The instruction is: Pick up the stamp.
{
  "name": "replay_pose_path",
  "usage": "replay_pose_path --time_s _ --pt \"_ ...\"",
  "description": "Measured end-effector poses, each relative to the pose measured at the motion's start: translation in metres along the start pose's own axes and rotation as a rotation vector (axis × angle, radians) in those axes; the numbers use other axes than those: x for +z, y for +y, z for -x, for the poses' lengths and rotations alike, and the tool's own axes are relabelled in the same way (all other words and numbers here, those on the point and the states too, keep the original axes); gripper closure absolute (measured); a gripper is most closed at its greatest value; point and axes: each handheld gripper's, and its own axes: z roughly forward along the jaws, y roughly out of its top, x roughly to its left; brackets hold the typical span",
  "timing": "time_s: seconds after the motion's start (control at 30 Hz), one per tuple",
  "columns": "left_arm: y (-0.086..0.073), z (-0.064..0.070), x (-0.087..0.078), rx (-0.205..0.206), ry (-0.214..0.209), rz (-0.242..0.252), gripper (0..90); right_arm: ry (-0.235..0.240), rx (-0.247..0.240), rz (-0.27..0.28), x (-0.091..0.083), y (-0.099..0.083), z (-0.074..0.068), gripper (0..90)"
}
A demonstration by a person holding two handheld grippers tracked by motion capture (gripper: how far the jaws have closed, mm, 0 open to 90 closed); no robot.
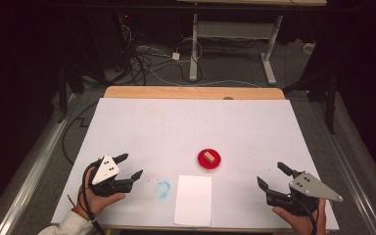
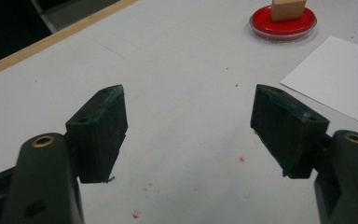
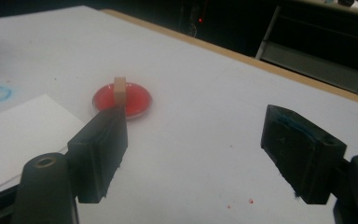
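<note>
A round red dish (image 1: 210, 160) sits near the middle front of the white table, with a small wooden block (image 1: 209, 156) standing in it. The dish (image 2: 283, 22) and block (image 2: 287, 9) appear at the top right of the left gripper view, and the dish (image 3: 122, 100) with its block (image 3: 120, 90) lies left of centre in the right gripper view. A white sheet of paper (image 1: 193, 199) lies in front of the dish. My left gripper (image 1: 129, 166) is open at the front left, empty. My right gripper (image 1: 272, 175) is open at the front right, empty.
A faint blue ring stain (image 1: 162, 189) marks the table left of the paper. Small red specks (image 2: 142, 201) dot the surface near the left gripper. A wooden strip (image 1: 193, 92) edges the table's far side; cables and a desk frame (image 1: 232, 34) lie on the floor beyond.
</note>
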Motion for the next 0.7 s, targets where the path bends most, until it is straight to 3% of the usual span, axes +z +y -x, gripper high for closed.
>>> replay_pose_path --time_s 0.13,0.37,0.5,0.53,0.57,0.7 --pt "-0.002 -0.002 0.001 -0.008 -0.008 -0.005 26.3 0.002 0.005 -0.01 0.0 0.0 0.0 24.3" --pt "-0.007 0.002 0.0 0.003 0.002 -0.038 25.3 0.05 -0.003 -0.048 0.007 0.004 0.003 26.7" --pt "-0.01 0.003 -0.002 -0.012 0.002 -0.046 25.3 0.071 -0.001 -0.096 0.016 0.008 0.005 27.7" --pt "-0.011 0.004 -0.002 -0.012 0.004 -0.05 25.1 0.055 -0.011 -0.16 0.023 0.012 0.006 33.0" --pt "-0.012 0.004 -0.002 -0.008 0.002 -0.059 24.9 0.063 -0.019 -0.181 0.026 0.014 0.007 31.8" --pt "-0.015 0.004 -0.005 -0.018 0.004 -0.064 24.4 0.104 -0.016 -0.222 0.036 0.02 0.009 31.3"
